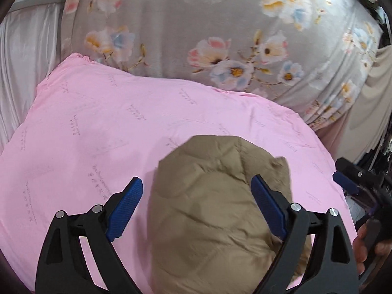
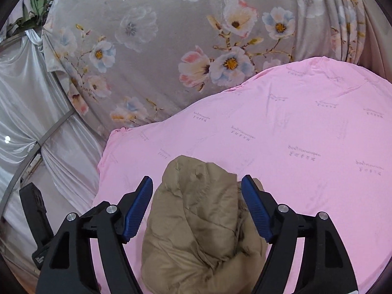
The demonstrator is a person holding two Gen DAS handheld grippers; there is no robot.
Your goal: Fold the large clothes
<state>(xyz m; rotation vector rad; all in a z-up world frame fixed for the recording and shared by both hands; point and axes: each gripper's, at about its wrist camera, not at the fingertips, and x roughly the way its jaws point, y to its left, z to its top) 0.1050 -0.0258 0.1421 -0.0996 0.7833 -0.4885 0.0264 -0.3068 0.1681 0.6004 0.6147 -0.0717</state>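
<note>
Left wrist view. The left gripper (image 1: 197, 196) hangs over a tan quilted jacket (image 1: 210, 210), its blue pads (image 1: 127, 208) spread wide apart with nothing clamped. The jacket shows between the fingers but lies below them on a pink sheet (image 1: 85, 134); neither pad presses on the cloth. The jacket is gathered into a compact, rounded bundle near the sheet's near edge, with quilting seams and a few creases showing on its top layer. At the right margin the right gripper (image 1: 352, 183) enters, and part of a hand (image 1: 372, 245) is seen below it. Behind the sheet hangs a grey floral curtain (image 1: 220, 24).

Right wrist view. The right gripper (image 2: 197, 196) likewise stands with its fingers parted and empty above the same jacket (image 2: 201, 232). From this side the bundle looks less tidy: a fold lies across the top and a rumpled lip sits along its right side, just under the right pad (image 2: 257, 213). The sheet (image 2: 294, 134) is bare beyond the jacket. The floral curtain (image 2: 159, 49) and a white satin drape (image 2: 36, 98) close the background. A black part of the left gripper (image 2: 34, 208) shows at lower left.

Stage. Judged from the bundle's shape and both tools being free, the folding appears largely done and the jacket set down; what may remain is squaring the loose right edge and flattening the stack.
</note>
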